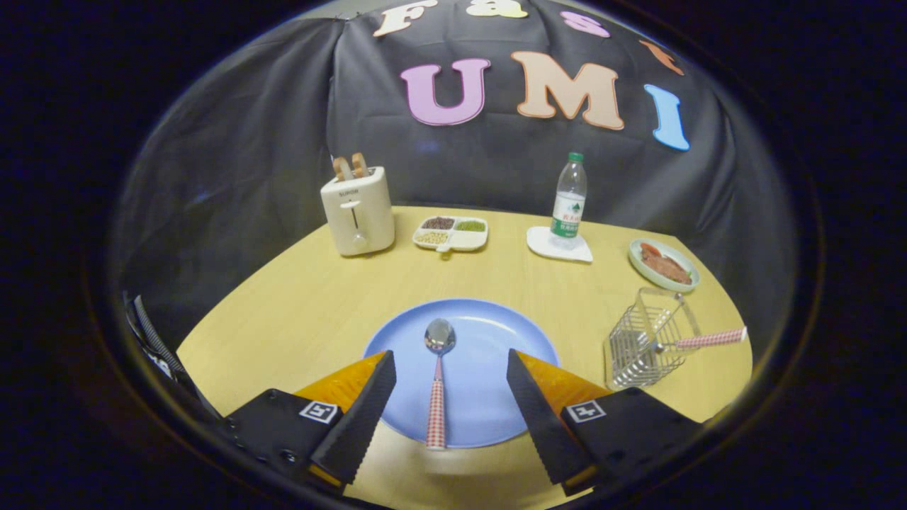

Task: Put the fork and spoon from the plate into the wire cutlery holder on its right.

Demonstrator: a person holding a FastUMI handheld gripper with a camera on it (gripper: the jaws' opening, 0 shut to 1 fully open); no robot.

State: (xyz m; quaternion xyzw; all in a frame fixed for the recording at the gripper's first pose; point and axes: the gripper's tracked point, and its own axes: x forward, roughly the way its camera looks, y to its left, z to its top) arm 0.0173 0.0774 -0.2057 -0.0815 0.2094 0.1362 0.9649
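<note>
A spoon [438, 368] with a red checked handle lies on the blue plate [489, 340], bowl pointing away from me. It rests between my two fingers, and my gripper [449, 386] hangs open above the plate without touching it. Right of the plate stands the wire cutlery holder [641, 343]. The fork [701, 341] leans in the holder, its red checked handle sticking out over the rim to the right.
Along the back of the round wooden table [297, 312] stand a cream toaster [356, 210] with toast, a divided dish of beans [451, 233], a water bottle [569, 202] on a white coaster, and a plate of food [664, 265] behind the holder.
</note>
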